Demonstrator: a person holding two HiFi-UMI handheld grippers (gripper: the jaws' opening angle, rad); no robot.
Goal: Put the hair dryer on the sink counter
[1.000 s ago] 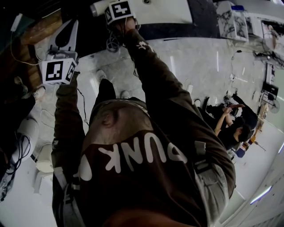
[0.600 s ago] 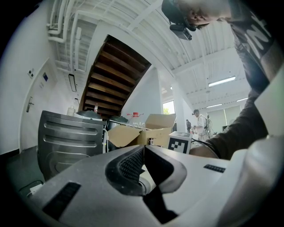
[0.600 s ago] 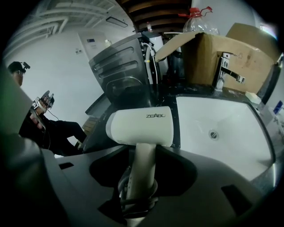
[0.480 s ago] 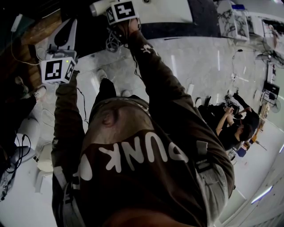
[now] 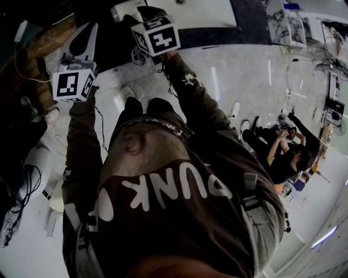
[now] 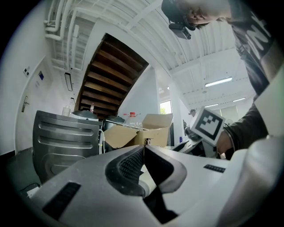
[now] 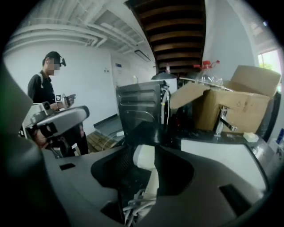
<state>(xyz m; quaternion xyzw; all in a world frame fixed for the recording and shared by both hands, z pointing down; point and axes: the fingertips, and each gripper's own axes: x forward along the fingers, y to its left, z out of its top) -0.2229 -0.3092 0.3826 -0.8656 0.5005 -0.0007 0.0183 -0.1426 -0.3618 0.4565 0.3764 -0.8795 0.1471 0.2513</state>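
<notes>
The white hair dryer [image 7: 150, 170] lies on the dark sink counter [image 7: 191, 135], head away from me and its coiled cord [image 7: 135, 206] nearest the camera. My right gripper [image 7: 145, 150] has the dryer between its jaws. The jaws are closing, but neither pad touches the dryer. In the head view the dryer [image 5: 120, 10] shows as a white tube just beyond the right gripper [image 5: 142, 13], left of the white sink basin [image 5: 204, 15]. My left gripper [image 5: 82, 40] is held up at the left, shut and empty, with its pads [image 6: 133, 162] pressed together.
A chrome faucet [image 7: 222, 120] stands behind the basin, in front of an open cardboard box [image 7: 233, 104] and a plastic bottle [image 7: 208, 71]. A grey metal appliance [image 7: 142, 104] stands left of the counter. One person [image 7: 44, 86] stands at the left; others sit on the floor [image 5: 283, 155].
My right gripper has drawn back from the counter toward my body, its marker cube now lower in the head view. The dryer stays on the counter. The left gripper has barely moved.
</notes>
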